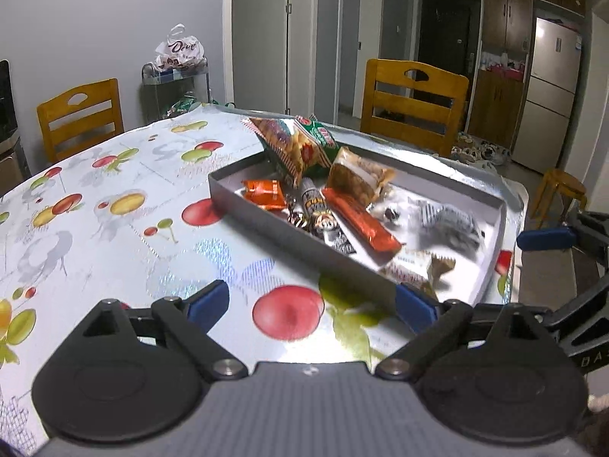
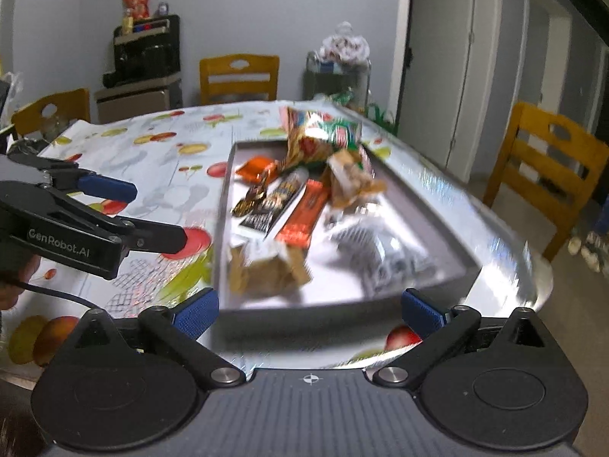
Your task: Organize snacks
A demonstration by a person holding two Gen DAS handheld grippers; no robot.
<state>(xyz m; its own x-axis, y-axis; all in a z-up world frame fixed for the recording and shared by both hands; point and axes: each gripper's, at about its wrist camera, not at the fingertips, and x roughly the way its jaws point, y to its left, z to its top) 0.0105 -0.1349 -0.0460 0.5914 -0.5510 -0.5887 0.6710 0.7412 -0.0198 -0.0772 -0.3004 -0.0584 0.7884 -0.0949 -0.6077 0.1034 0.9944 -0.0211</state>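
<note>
While both tools hang empty:
Left gripper [image 1: 312,304]: spread wide, just beside the tray [image 1: 266,221].
Right gripper [image 2: 310,310]: spread wide at the tray's near wall.
Snacks [image 1: 342,205]: heaped inside the tray on the bench [image 1: 114,198].
Risk: nudging the tray's wall could topple the propped chip bag [image 1: 293,144].

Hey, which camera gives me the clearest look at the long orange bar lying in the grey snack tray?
The left wrist view. There the long orange bar is sharp and lies unobstructed among the other snacks in the grey tray. The right wrist view shows the same bar whole, but motion blur smears its edges and print.
</note>
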